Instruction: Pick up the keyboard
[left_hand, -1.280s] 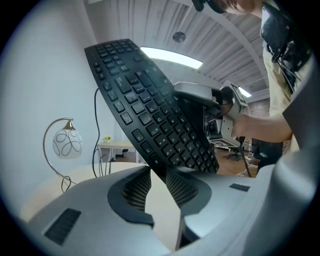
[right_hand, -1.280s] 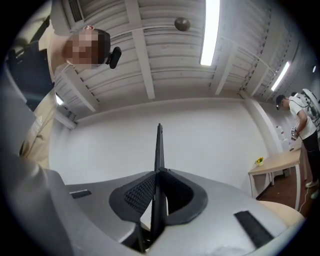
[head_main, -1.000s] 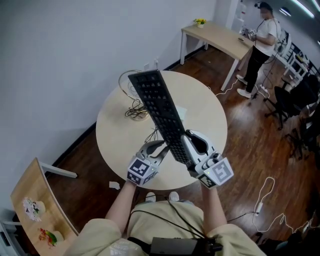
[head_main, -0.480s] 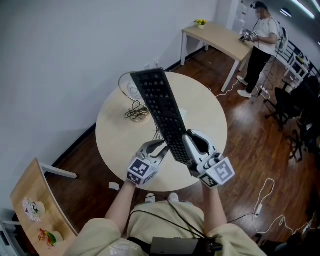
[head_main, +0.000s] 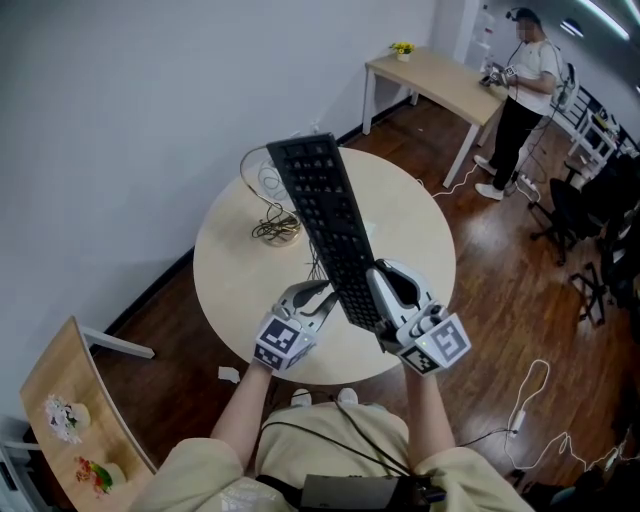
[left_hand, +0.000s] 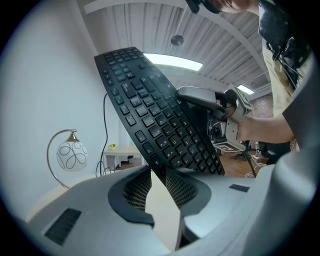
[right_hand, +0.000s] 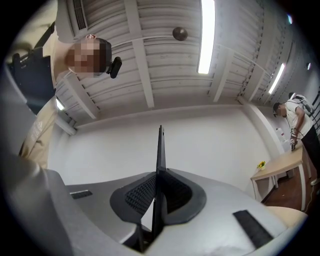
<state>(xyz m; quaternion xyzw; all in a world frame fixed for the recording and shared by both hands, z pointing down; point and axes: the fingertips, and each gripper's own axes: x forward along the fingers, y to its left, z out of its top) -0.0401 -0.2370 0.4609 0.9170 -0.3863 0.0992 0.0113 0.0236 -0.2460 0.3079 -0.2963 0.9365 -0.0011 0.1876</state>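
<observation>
Black keyboard (head_main: 330, 225) hangs in the air above the round table (head_main: 230, 280), clear of its top, tilted with its far end toward the table's back edge. Over the table's near edge, the left gripper (head_main: 322, 296) and right gripper (head_main: 380, 292) each pinch the keyboard's near end, jaws pressed onto it. Tangled cable (head_main: 272, 226) lies on the table.
</observation>
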